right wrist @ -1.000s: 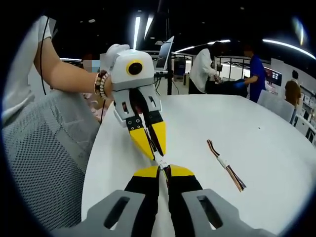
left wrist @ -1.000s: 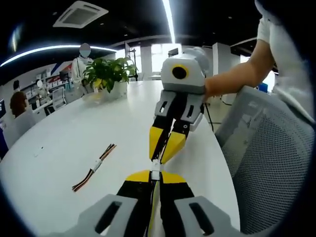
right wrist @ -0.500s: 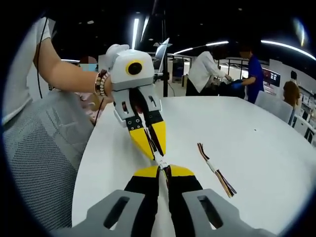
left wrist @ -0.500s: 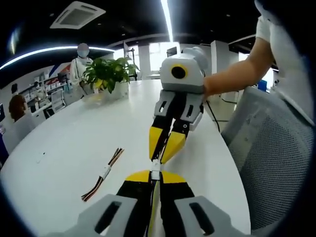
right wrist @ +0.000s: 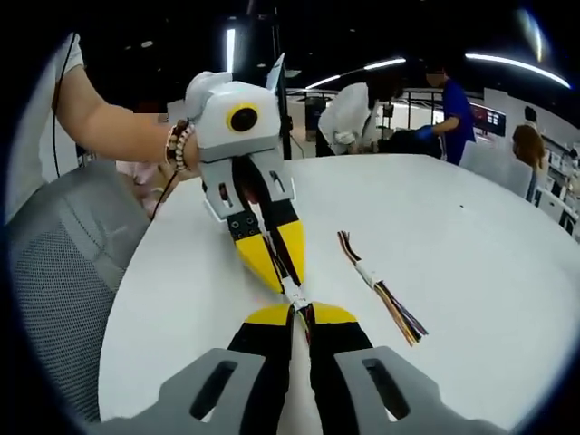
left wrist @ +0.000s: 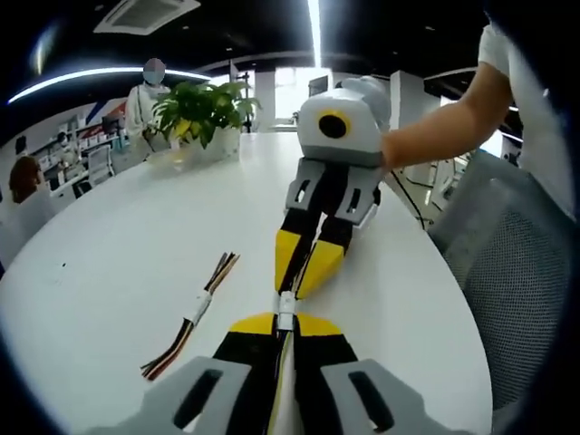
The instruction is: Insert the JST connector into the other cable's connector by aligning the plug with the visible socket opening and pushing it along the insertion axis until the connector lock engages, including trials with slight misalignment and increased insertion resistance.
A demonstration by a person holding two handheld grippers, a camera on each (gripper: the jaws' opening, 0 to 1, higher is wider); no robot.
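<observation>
Clamping white connectors (left wrist: 285,310) tip-to-tip: left tongs (left wrist: 285,323), right tongs (right wrist: 301,314) | plant (left wrist: 201,109) left gripper view

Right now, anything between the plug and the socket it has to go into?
Nothing visible. The left gripper and right gripper meet tip to tip, the white connectors touching between them. The spare cable bundle lies off to the side on the white table.

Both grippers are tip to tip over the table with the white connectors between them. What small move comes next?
Probably a short, straight push of the left gripper toward the right gripper. The white connector sits nose to nose between closed jaws and looks aligned; whether the lock has engaged is too small to tell.
</observation>
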